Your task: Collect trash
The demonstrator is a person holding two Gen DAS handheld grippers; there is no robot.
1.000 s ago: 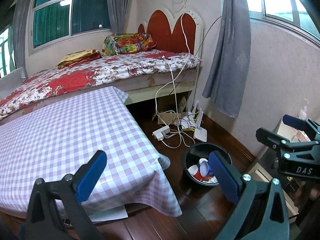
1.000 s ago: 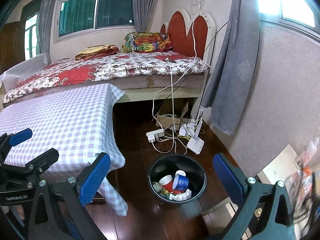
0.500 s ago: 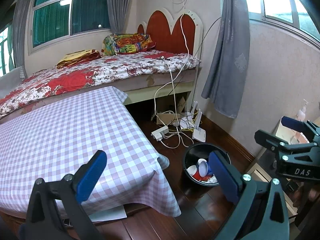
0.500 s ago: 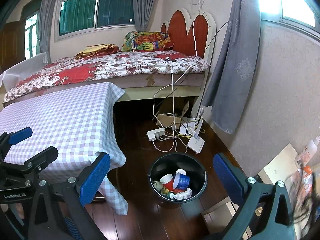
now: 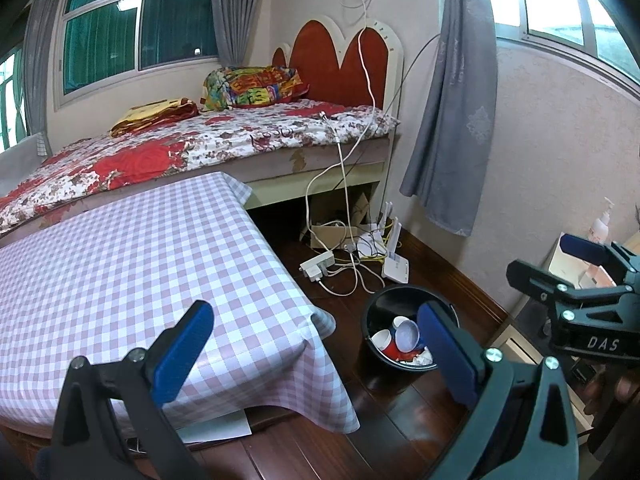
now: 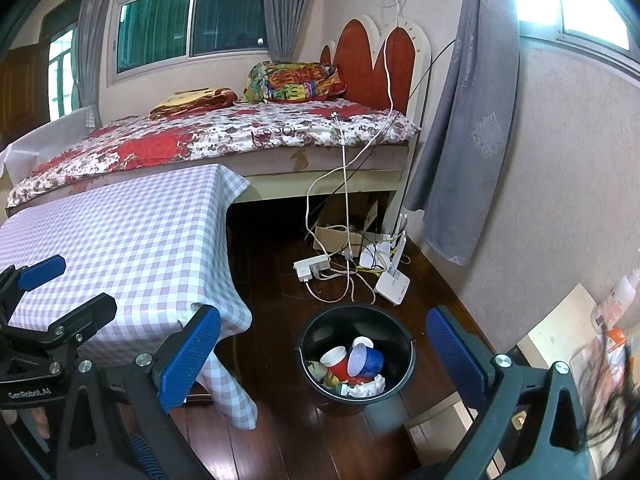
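The lilac-and-white checked cloth tabletop [image 6: 132, 236] carries no visible trash, so collecting seems done. The round black plastic bin [image 6: 356, 322] on the floor to its right holds red, blue and white paper cups [image 6: 354, 360] and crumpled tissue. Left gripper [image 5: 316, 344] and right gripper [image 6: 324, 354] both gape apart, empty.

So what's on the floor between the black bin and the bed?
In the right wrist view, a white power strip, tangled cables and a white router lie between the black bin and the bed.

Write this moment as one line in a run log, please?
left gripper: open, empty | right gripper: open, empty | black bin: on floor, holds cups and crumpled paper | checked table: no trash seen
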